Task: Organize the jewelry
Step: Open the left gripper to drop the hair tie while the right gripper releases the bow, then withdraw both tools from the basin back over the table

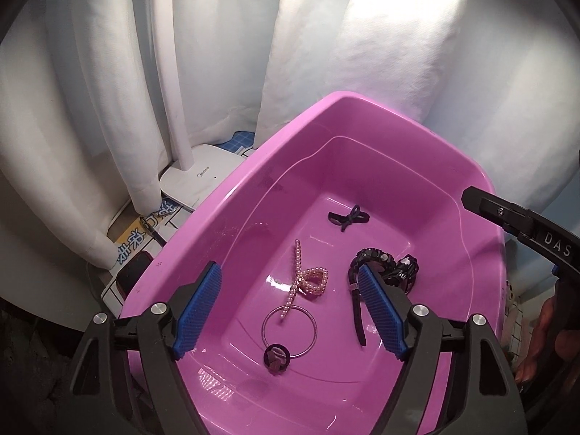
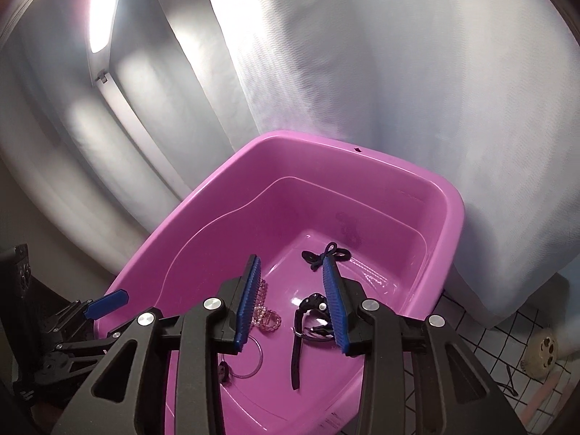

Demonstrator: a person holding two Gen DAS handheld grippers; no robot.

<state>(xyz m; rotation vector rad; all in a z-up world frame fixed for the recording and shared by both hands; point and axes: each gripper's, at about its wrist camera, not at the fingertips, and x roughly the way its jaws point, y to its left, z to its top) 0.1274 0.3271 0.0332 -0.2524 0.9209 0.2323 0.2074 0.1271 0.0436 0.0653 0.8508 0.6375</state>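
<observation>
A pink basin (image 1: 427,166) stands on the table against white curtains (image 1: 362,54), and all the jewelry lies on its bottom. Toward the far wall lies a black bow hair tie (image 1: 348,216). Nearer the middle a pearl bracelet (image 1: 308,279) lies looped, one end crossing a thin metal bangle (image 1: 289,331), and a small dark ring (image 1: 276,356) touches the bangle's near edge. Toward the right wall lies a black watch (image 1: 384,268), its strap pointing at the near wall. The left tongs (image 1: 290,308) hang over the near part of the basin, spread wide with nothing between the blue pads. The right tongs (image 2: 291,297) hang above the watch, parted and clear of it, gripping nothing. A white lamp base (image 1: 203,177) sits on the table beside the basin's left rim.
</observation>
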